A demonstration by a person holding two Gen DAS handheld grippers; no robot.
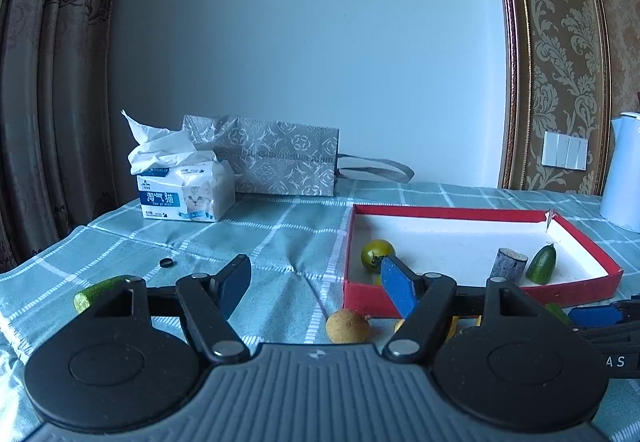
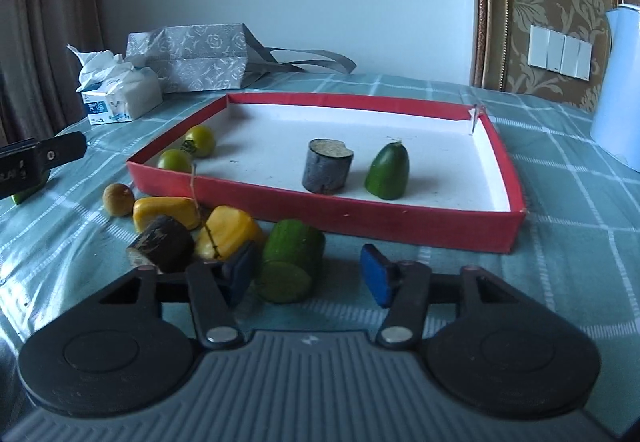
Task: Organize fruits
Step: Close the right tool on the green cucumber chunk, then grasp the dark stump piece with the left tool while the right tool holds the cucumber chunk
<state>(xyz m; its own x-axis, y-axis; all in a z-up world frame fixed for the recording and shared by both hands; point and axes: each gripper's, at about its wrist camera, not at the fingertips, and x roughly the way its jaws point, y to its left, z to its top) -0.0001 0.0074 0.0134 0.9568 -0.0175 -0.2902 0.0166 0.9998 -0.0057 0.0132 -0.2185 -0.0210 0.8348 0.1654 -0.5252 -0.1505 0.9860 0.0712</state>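
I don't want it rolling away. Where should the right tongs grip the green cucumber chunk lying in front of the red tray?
Grip the cucumber chunk across its curved sides, coming from its cut end, which faces the right tongs; likely steadier than pinching the flat ends.

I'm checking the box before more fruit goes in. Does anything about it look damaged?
Yes. The red box has a split far right corner: the two walls have come apart there, leaving a gap with a torn white edge sticking up. The other walls look intact.
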